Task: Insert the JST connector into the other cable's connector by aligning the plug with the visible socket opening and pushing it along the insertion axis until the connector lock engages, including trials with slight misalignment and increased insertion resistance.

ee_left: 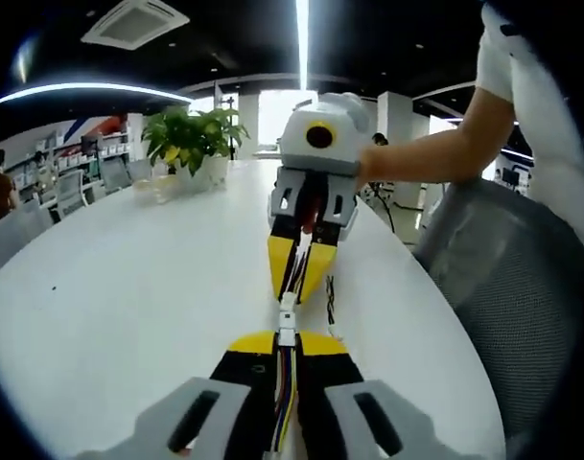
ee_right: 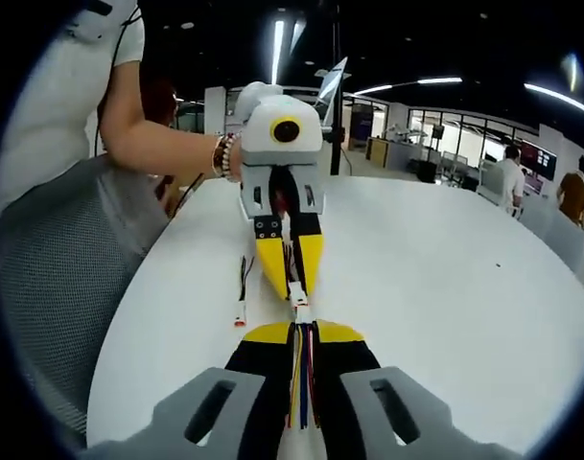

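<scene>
In the left gripper view my left gripper (ee_left: 287, 337) is shut on a bundle of coloured wires ending in a white JST connector (ee_left: 287, 320). Facing it, the right gripper (ee_left: 298, 287) is shut on the other cable, whose wires run back between its yellow-tipped jaws. The two white connector ends meet between the jaw tips, just above the white table (ee_left: 128, 287). In the right gripper view my right gripper (ee_right: 302, 326) clamps red, blue and yellow wires with its white connector (ee_right: 300, 309) touching the end held by the left gripper (ee_right: 292, 284). Whether the lock is engaged cannot be told.
A spare black cable with a white plug (ee_right: 241, 314) lies on the table beside the grippers. A potted plant (ee_left: 191, 139) stands at the table's far end. A grey mesh chair (ee_left: 507, 278) sits against the table edge near the person's arm (ee_left: 435, 153). People stand in the distance.
</scene>
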Demonstrator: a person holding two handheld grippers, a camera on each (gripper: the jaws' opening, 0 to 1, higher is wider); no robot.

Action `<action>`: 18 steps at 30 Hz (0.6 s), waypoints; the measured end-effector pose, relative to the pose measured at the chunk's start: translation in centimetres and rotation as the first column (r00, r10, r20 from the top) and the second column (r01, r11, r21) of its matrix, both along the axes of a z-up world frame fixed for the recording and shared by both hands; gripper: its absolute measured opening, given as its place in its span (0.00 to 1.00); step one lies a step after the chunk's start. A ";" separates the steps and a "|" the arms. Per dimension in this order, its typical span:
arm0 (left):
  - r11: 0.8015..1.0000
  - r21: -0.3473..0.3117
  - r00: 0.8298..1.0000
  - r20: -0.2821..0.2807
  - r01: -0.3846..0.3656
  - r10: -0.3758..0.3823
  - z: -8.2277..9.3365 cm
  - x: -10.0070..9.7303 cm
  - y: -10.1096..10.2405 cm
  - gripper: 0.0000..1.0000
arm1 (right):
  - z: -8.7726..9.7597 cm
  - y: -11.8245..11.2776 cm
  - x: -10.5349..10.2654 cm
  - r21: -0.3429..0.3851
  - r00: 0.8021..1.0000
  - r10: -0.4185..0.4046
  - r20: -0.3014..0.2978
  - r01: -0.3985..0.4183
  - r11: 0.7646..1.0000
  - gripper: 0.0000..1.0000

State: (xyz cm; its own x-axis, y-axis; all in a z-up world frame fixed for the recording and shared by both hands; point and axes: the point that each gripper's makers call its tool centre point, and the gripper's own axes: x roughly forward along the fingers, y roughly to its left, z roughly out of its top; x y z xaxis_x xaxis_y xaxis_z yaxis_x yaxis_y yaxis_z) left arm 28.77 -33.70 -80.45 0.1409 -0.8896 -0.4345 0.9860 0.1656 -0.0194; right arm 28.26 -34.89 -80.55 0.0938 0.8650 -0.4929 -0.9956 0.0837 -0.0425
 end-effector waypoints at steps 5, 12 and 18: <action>1.000 -0.020 1.000 -0.005 0.008 -0.008 0.4 -0.1 0.0 0.00 | -0.2 0.0 0.0 -0.012 1.000 0.006 0.012 -0.006 1.000 0.04; 1.000 -0.007 1.000 -0.007 0.014 -0.014 0.1 -0.4 0.0 0.00 | 0.2 0.2 -0.3 -0.012 1.000 0.018 0.018 -0.018 1.000 0.04; 1.000 -0.016 1.000 -0.010 0.016 -0.016 0.2 -0.5 0.0 0.00 | 0.2 0.2 -0.4 -0.019 1.000 0.022 0.017 -0.022 1.000 0.04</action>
State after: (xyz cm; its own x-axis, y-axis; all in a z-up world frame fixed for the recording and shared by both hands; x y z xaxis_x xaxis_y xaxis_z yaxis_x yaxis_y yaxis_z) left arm 28.28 -33.68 -80.23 0.1222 -0.8984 -0.4218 0.9883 0.1494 -0.0318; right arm 27.83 -34.73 -80.35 0.0837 0.8573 -0.5079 -0.9963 0.0611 -0.0610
